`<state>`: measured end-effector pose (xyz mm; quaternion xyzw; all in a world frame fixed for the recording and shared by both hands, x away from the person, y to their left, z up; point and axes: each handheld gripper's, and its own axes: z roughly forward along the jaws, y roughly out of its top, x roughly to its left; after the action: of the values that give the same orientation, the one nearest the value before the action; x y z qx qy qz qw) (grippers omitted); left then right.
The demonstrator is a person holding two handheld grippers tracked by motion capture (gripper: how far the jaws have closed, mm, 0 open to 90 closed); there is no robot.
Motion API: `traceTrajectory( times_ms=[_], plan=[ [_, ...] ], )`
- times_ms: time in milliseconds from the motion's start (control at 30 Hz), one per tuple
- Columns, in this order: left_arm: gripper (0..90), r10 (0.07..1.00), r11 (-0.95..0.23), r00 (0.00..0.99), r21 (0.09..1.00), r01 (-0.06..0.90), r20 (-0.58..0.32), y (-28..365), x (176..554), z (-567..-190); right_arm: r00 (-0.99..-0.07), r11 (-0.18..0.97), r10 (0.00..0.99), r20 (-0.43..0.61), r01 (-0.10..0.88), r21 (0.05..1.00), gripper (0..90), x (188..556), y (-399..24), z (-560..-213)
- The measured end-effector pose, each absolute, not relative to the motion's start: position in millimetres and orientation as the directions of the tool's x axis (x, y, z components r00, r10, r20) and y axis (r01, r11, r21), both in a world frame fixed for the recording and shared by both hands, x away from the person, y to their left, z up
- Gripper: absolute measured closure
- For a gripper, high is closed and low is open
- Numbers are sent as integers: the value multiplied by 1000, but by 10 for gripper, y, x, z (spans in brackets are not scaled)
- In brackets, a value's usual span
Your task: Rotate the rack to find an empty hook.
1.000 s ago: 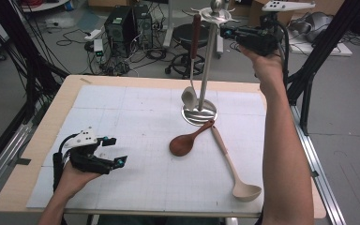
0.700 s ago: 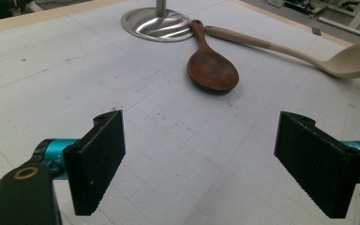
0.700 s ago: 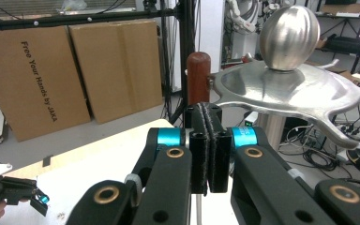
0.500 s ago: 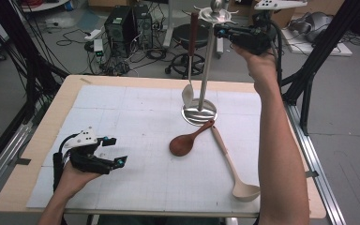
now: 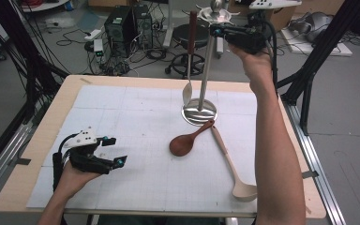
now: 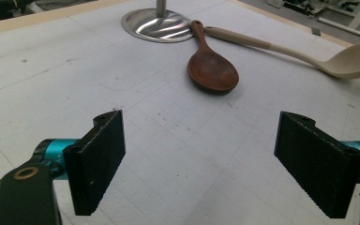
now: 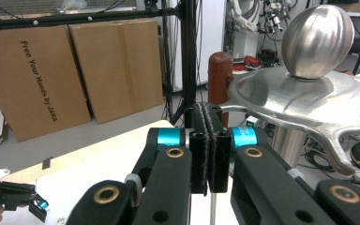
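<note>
High view: nearest the person, the left gripper [image 5: 115, 152] rested low over the white gridded mat [image 5: 136, 187] with its ribbed black jaws spread wide and nothing between them. Farther on lay a dark reddish wooden spoon [image 5: 183, 144] with an oval bowl, and beside it a pale, matte ladle [image 5: 234, 168], long-handled with a rounded cup; the two handle ends met near the polished round base of the steel utensil stand [image 5: 199, 111]. A metal spoon with a brown handle [image 5: 190, 56] hung beside the stand's slim pole. At the far end, the right gripper [image 5: 214, 31] was raised level with the stand's top, its jaws clenched together with nothing visibly between them, just beside the hanging handle and the smooth domed knob [image 7: 317, 41].
</note>
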<state>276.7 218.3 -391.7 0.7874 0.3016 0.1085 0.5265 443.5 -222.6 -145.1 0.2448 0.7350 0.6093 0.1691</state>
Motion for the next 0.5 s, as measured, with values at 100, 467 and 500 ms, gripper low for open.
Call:
traceTrajectory(
  times_ms=[100,467,500],
  plan=[
    [174,590,-262,794,895,361,-148,2183,2766,-3916,-822,137,567,51,155,978,898,4437,-2214,-1453],
    [174,590,-261,793,895,362,-149,2184,2762,-3914,-821,137,569,51,156,978,897,4444,-2199,-1460],
    [173,590,-260,794,895,361,-149,2186,2763,-3913,-820,135,570,53,157,978,898,4442,-2201,-1461]
  ],
)
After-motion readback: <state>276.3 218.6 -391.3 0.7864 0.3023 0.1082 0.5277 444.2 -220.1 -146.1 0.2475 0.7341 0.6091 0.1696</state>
